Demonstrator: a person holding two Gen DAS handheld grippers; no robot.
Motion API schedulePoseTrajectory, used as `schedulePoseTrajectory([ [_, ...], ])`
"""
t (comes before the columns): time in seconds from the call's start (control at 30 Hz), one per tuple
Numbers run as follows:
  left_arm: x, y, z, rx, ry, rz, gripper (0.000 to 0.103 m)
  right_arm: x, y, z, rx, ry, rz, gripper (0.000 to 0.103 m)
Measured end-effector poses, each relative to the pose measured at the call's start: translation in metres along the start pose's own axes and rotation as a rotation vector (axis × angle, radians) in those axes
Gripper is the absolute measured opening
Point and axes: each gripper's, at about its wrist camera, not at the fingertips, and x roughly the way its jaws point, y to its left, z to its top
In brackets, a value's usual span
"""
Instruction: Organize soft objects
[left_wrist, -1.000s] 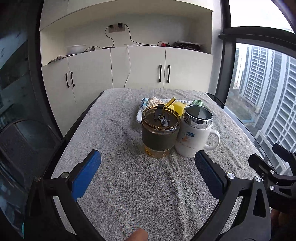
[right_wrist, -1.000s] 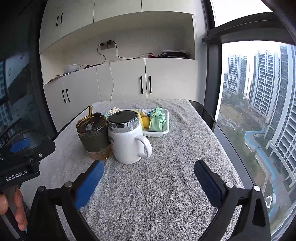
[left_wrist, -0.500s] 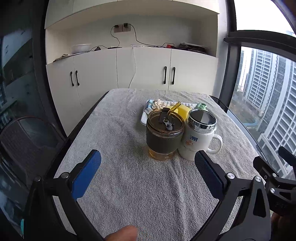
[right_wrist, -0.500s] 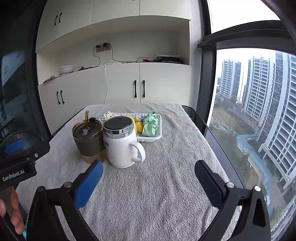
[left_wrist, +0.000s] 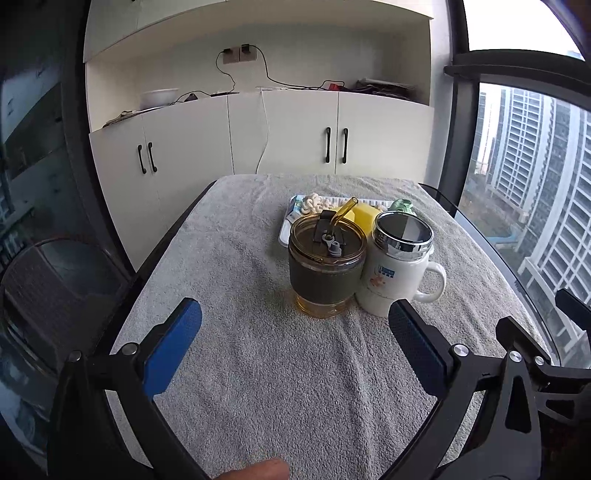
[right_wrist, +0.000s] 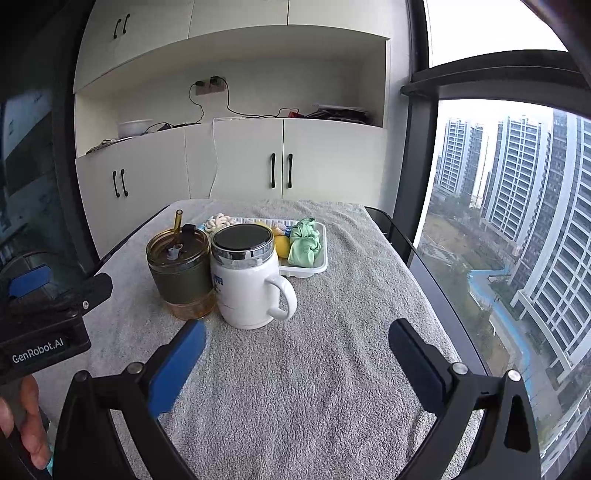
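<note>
Your left gripper hangs over the near part of the grey towel, its jaws spread wide with nothing between them. Ahead of it stands the amber cup with a green sleeve and a straw through its lid. The white mug stands just right of the cup, touching it or nearly so, handle pointing right. Behind both sits the white tray, and that is where the soft things are: a cream knotted piece at the tray's left end, a yellow ball in the middle, a green cloth bundle at the right end. Your right gripper is just as wide open and empty, hovering over bare towel short of the mug. Your hand shows at the right view's lower left, gripping the left tool's handle.
</note>
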Motion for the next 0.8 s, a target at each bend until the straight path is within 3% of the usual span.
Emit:
schedulePoseTrajectory([
  [0.8,0.0032,-0.0023,-0.0019,0.009,0.01,-0.015,0.103,0.001,0.0037,0.0,-0.006,0.01,-0.001,0.102],
])
